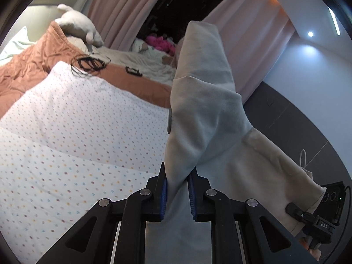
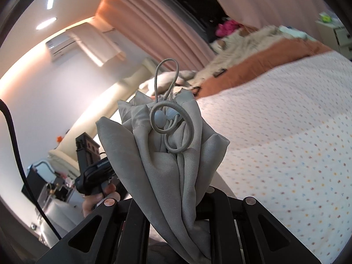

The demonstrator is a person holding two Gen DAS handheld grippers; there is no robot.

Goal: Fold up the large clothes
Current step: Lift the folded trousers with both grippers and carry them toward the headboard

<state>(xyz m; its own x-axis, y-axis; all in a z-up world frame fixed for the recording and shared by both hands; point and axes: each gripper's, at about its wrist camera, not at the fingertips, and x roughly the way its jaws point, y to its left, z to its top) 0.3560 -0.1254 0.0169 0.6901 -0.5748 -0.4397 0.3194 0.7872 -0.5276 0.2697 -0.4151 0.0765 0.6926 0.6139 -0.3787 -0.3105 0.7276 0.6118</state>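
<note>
A large light grey garment (image 1: 204, 114) hangs in the air above the bed. My left gripper (image 1: 177, 189) is shut on a bunched fold of it between the blue pads (image 1: 164, 198). In the right wrist view my right gripper (image 2: 176, 198) is shut on a gathered end of the same garment (image 2: 171, 154), where a grey elastic drawcord with a toggle (image 2: 159, 117) curls on top. The cloth hides the right fingertips. The right gripper also shows in the left wrist view (image 1: 308, 217), low at the right, against the hanging cloth.
The bed has a white dotted quilt (image 1: 77, 121) and an orange blanket (image 1: 33, 66) behind it. A white plush toy (image 1: 77, 25), black cords (image 1: 90, 63) and pink curtains (image 1: 123, 6) lie at the far side. Dark floor (image 1: 297, 121) is to the right.
</note>
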